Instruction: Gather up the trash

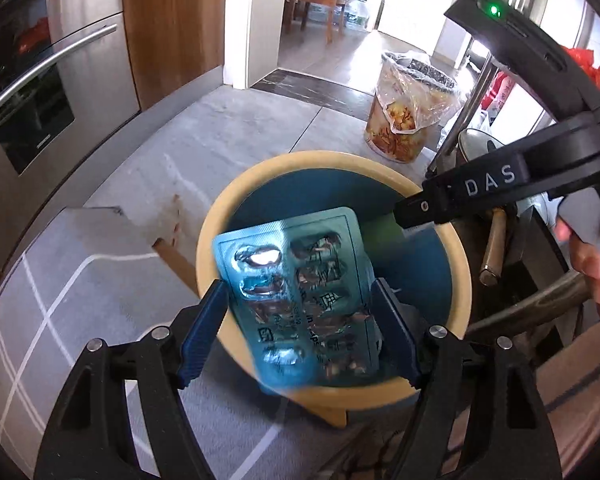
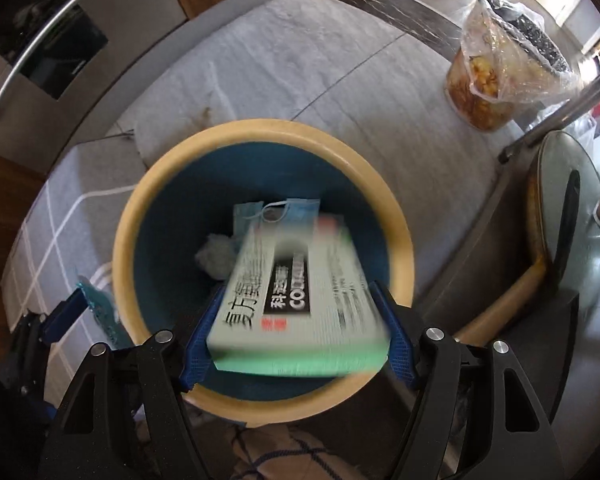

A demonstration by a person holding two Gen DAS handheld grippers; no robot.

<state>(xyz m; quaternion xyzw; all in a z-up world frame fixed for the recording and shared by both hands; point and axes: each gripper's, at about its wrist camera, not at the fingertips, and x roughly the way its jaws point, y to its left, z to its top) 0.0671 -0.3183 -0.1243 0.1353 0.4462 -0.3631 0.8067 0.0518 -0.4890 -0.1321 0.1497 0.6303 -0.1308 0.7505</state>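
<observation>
One bin (image 2: 128, 216) sits below. The left gripper (image 1: 300, 312) pinches one blister pack (image 1: 300, 296); the right gripper (image 2: 298, 324) clamps one box (image 2: 300, 292). Inside lie two masks (image 2: 276, 212).

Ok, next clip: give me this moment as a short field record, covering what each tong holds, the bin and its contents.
left tongs: shut on blue foil blister pack, held over the bin's near rim
right tongs: shut on white and green medicine box, held over the bin opening
bin: round blue bin with cream rim, on the grey floor
bin contents: blue face mask, crumpled white tissue
image quality: box motion-blurred
</observation>
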